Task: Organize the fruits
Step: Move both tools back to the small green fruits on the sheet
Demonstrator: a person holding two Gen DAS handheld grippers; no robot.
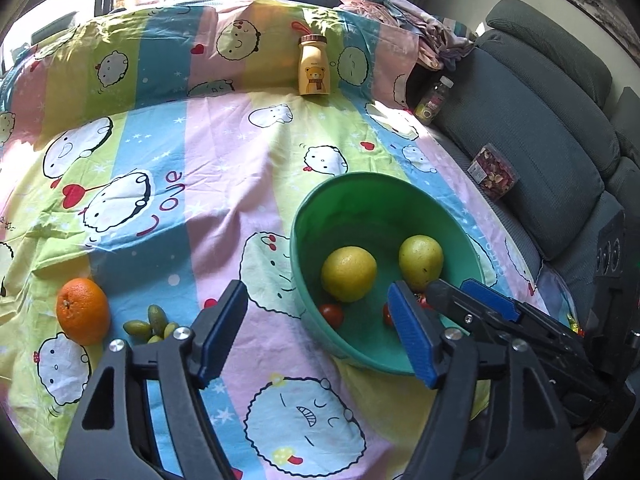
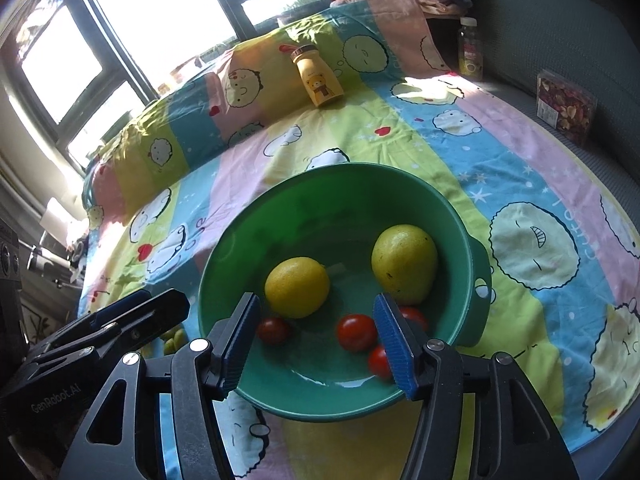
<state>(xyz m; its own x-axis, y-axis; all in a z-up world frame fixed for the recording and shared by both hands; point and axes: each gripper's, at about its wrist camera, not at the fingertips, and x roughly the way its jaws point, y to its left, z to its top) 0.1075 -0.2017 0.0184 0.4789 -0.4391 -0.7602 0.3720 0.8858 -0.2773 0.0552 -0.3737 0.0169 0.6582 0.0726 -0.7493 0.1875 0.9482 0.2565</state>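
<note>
Both tongs, left (image 1: 316, 332) and right (image 2: 318, 340), stand apart, gripping nothing, over the green bowl (image 2: 478, 276) holding a lemon (image 2: 297, 287), pear (image 2: 404, 264) and cherry tomatoes (image 2: 356, 332). An orange (image 1: 83, 311) and olives (image 1: 154, 324) lie on the sheet (image 1: 224, 184) left of it.

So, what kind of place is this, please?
Probably a living room at home: a grey sofa beside the table, large windows behind, and a cartoon-print cloth covering the table under the green fruit bowl.
</note>
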